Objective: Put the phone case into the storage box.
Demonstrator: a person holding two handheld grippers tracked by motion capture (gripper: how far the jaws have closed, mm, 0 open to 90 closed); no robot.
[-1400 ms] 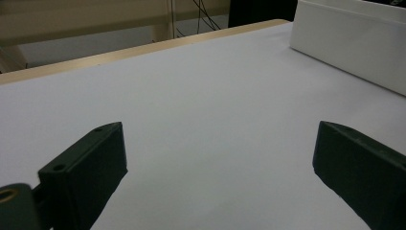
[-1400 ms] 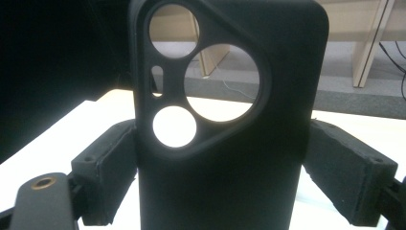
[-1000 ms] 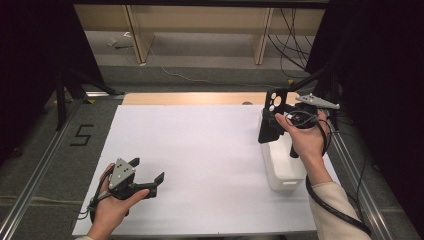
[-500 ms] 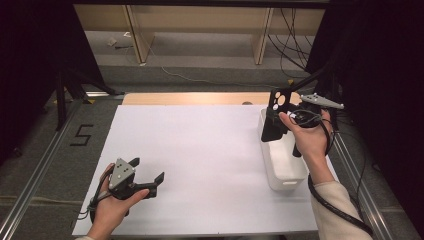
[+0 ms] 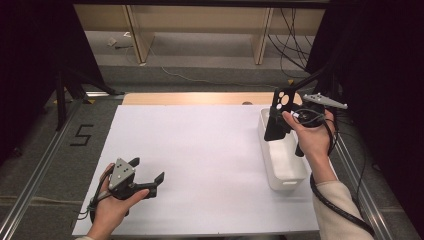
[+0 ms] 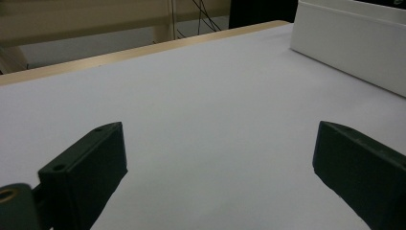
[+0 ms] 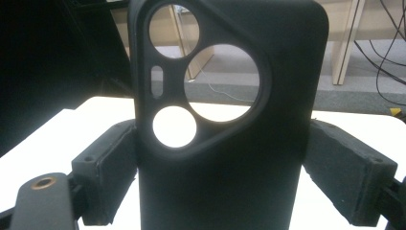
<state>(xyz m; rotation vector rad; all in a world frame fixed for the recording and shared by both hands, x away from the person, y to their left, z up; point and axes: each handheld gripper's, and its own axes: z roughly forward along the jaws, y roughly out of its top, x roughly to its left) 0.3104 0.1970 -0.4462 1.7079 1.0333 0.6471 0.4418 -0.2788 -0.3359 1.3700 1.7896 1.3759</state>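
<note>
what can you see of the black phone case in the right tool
The black phone case looks like matte, soft plastic or rubber, with round camera cut-outs and a small slot near its top. It stands upright, empty, clamped by its two long edges between the right tool jaws. In the high view it hangs above the far end of the white bin, clear of the table.

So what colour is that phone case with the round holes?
Black phone case; the right gripper view shows it best.
</note>
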